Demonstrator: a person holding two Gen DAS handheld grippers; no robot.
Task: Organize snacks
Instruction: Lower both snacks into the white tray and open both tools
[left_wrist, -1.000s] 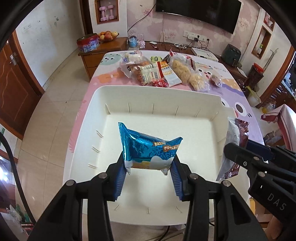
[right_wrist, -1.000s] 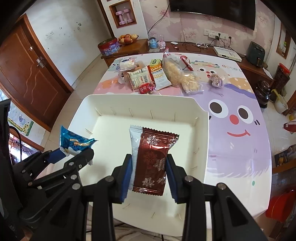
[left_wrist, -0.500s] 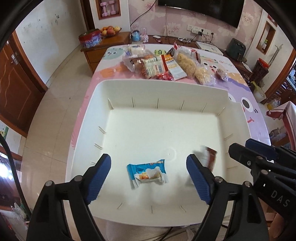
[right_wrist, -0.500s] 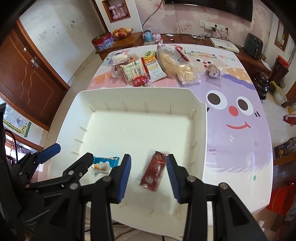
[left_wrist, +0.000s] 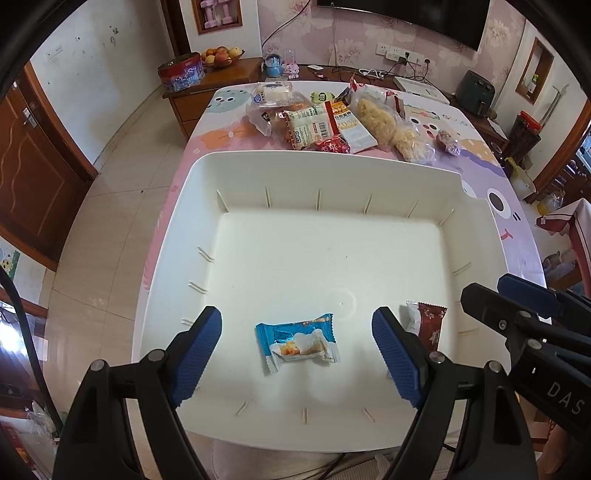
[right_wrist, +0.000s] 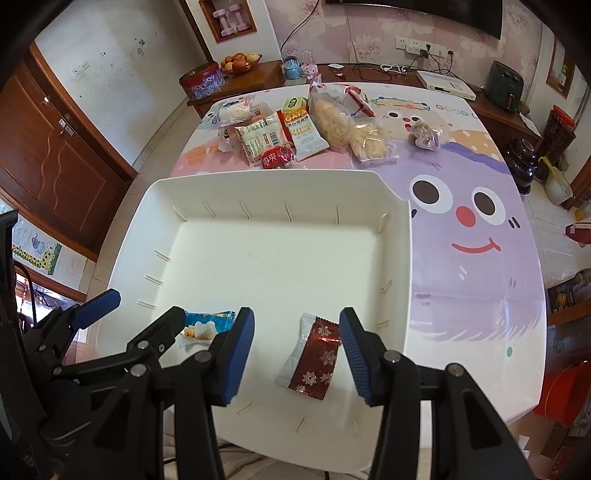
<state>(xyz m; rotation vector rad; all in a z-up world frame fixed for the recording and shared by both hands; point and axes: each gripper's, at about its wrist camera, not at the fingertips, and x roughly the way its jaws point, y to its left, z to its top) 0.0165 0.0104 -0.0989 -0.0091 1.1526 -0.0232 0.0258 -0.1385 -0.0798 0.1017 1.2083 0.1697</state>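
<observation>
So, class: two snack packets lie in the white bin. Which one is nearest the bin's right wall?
The dark red packet with snowflakes, lying below the right gripper. The blue packet lies further left, toward the middle of the white bin.

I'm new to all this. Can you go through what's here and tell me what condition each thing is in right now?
Left tool: open, holding nothing.
Right tool: jaws opening, holding nothing.
Blue snack packet: sealed, lying flat in the bin.
Red snack packet: sealed, lying flat in the bin.
White bin: upright, mostly bare.
Snack pile: on the table, behind the bin.
</observation>
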